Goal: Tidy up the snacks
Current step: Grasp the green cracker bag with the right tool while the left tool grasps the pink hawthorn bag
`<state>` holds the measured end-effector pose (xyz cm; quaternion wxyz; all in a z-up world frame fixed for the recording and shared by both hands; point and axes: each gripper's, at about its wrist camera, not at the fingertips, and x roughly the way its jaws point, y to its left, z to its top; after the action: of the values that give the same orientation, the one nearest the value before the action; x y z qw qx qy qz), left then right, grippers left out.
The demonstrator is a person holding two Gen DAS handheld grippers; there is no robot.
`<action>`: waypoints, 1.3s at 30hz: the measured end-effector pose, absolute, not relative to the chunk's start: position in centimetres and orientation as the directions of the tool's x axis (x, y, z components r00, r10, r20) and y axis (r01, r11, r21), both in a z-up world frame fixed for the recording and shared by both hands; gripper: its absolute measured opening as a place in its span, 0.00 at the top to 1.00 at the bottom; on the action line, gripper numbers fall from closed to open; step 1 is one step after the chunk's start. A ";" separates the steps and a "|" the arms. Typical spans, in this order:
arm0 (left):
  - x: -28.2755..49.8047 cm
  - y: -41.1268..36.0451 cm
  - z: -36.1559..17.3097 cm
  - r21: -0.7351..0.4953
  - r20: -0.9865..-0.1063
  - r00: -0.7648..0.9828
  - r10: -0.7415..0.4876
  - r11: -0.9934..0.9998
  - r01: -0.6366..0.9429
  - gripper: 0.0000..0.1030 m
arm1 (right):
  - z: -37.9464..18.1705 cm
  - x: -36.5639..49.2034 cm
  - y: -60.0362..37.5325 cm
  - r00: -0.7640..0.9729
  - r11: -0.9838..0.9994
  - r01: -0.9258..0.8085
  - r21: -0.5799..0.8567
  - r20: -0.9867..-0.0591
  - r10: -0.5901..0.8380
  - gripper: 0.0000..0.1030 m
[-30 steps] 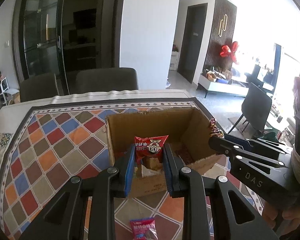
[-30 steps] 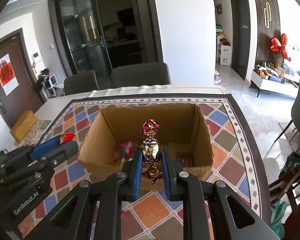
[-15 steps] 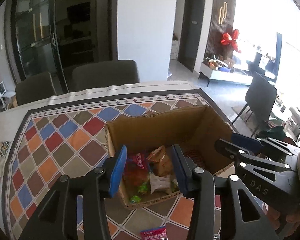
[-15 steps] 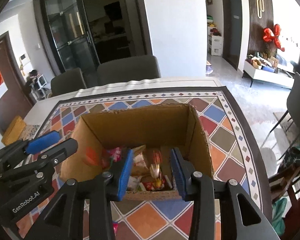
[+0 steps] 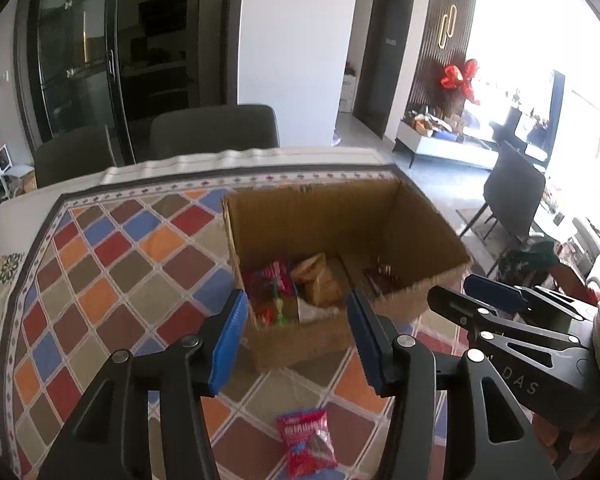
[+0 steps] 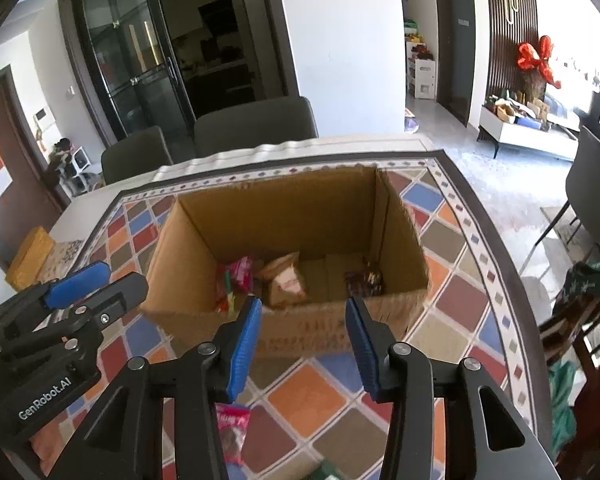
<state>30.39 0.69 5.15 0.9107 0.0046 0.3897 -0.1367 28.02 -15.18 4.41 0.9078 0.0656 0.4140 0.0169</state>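
Above near edge of cardboard box, left claw and right claw partly open, jaws just opened, nothing between; snacks inside box.

Behind the left tool, the near wall of the cardboard box hides the lower part of the snacks heaped inside, and those wrappers are too blurred to read. Below the right tool, a pink packet on the desk is half covered by that tool's left finger, and a green object is cut off by the bottom edge. The red packet below the left tool shows print too soft to make out.
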 end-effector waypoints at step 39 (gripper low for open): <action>26.5 -1.2 -9.4 -0.102 -0.922 0.312 -0.229 0.922 0.374 0.40 | -10.0 18.6 -15.8 0.230 0.898 0.401 0.181 -0.969 0.093 0.41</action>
<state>26.50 -1.17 -9.36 0.8072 0.0655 0.5561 -0.1868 18.58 -15.84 -10.04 0.7578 0.2018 0.6120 -0.1019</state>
